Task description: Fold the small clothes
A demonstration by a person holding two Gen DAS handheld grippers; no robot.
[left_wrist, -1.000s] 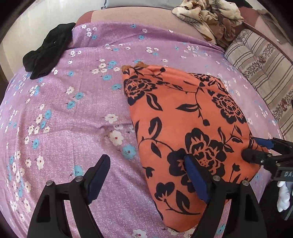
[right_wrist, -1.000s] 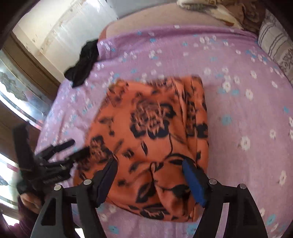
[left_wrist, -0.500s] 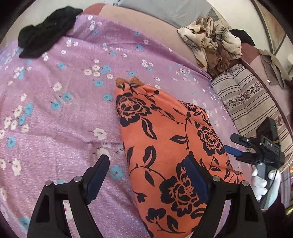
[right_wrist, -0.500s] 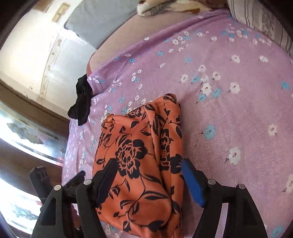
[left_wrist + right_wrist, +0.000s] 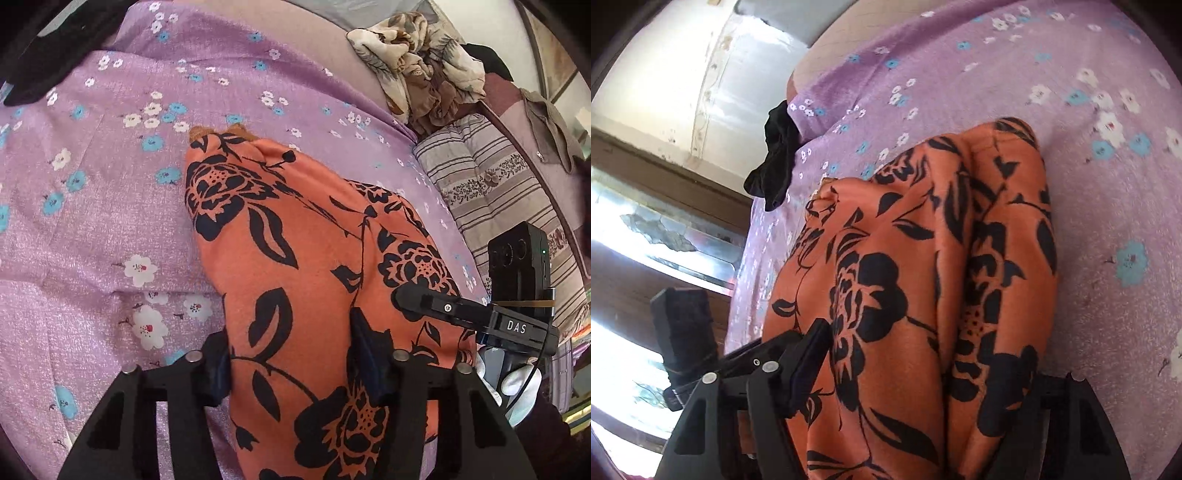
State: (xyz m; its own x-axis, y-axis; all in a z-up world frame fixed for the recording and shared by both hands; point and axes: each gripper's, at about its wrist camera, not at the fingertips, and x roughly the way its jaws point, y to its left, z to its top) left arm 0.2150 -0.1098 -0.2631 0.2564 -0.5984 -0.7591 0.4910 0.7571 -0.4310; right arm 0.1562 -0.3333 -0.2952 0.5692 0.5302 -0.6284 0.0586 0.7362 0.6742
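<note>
Bed with lilac floral sheet (image 5: 110,221), striped cushion (image 5: 491,192) at right, crumpled beige cloth (image 5: 417,70) far right, pale stained wall (image 5: 701,74) far left, bright window (image 5: 635,229) at left, daylight.

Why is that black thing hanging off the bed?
That crumpled black cloth is draped over the far edge of the purple flowered bedsheet, half slipping off. It looks out of place beside the neatly folded orange cloth with black flowers. Nothing seems torn or spilled.
</note>
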